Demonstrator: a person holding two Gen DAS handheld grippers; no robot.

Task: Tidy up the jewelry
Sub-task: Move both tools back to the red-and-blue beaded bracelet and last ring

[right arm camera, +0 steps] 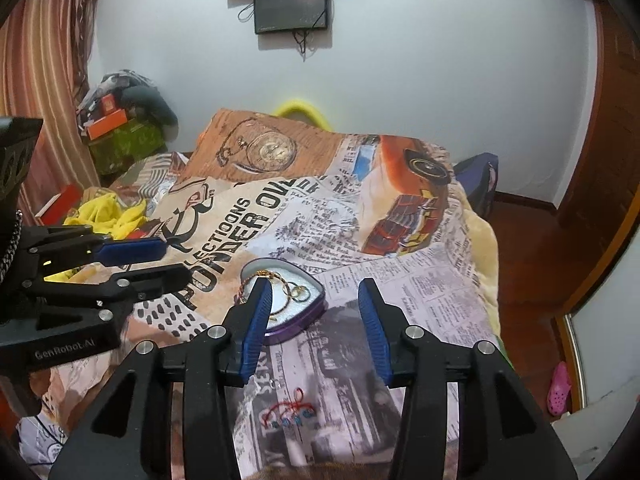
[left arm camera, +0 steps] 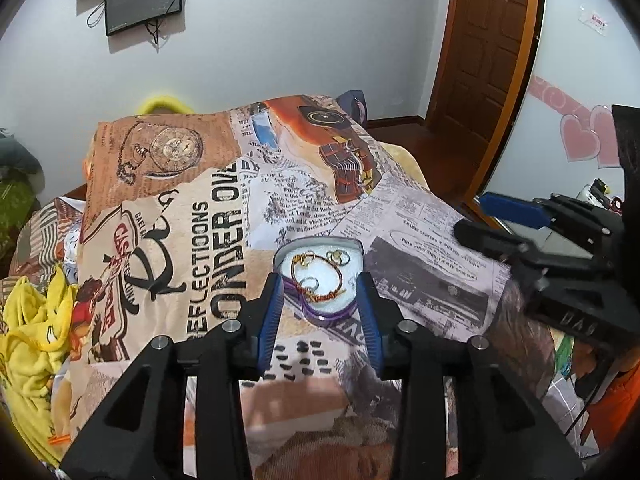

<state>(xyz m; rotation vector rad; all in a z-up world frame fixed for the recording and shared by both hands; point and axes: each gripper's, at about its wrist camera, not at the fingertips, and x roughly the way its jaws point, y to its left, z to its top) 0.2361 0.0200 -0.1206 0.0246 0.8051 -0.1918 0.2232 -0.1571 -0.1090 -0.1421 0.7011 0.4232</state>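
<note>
A heart-shaped purple tin (left arm camera: 334, 311) with a white lining lies on the printed blanket. It holds a gold bracelet (left arm camera: 318, 280) and rings (left arm camera: 339, 257). My left gripper (left arm camera: 322, 294) is open, its blue fingers on either side of the tin's near edge. In the right wrist view the tin (right arm camera: 298, 322) sits just left of centre, partly behind the left finger (right arm camera: 256, 320). My right gripper (right arm camera: 316, 304) is open and empty beside it. A red string bracelet with blue beads (right arm camera: 290, 410) lies on the blanket below the right gripper.
The blanket (left arm camera: 224, 216) covers a bed. Yellow cloth (left arm camera: 28, 344) lies at its left edge. Boxes and clutter (right arm camera: 120, 128) stand at the far left by a curtain. A wooden door (left arm camera: 488, 40) is at the right. Two screens (right arm camera: 292, 4) hang on the wall.
</note>
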